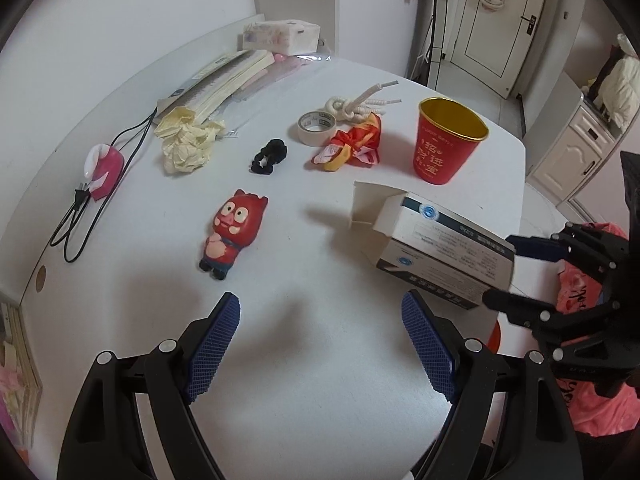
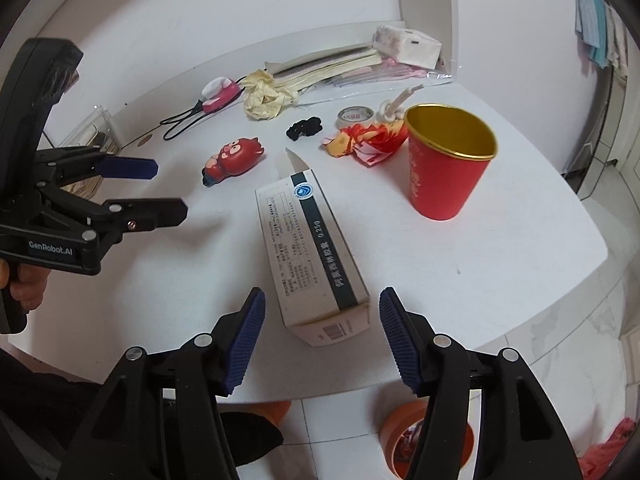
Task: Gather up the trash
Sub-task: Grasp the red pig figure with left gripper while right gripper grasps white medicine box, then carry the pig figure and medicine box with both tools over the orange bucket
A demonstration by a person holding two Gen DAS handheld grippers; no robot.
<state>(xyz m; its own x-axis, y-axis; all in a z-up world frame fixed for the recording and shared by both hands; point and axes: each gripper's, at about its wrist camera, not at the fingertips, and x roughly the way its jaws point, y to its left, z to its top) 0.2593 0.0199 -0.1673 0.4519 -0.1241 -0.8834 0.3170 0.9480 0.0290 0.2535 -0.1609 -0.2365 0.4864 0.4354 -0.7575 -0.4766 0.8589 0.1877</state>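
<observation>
— Low in the right wrist view, what sits between the right gripper (image 2: 322, 338) pads?
— A white medicine box (image 2: 312, 256) with a dark stripe, lying on the white table (image 2: 500, 272). Its near end lies in the gap, with space on both sides; the pads do not touch it, so the jaws stand apart around it.
— And the left gripper (image 1: 320, 344)?
— Bottom of the left wrist view, jaws wide, only bare tabletop between them. The box shows at right centre there, its far flap open.
— Other things?
— A red cup (image 2: 448, 160) with a gold lining stands upper right of the box. A red wrapper (image 2: 368, 140) lies just left of the cup, a crumpled yellow paper (image 1: 186, 142) in the upper left of the left wrist view, and a red figurine (image 1: 232, 232) left of centre.
</observation>
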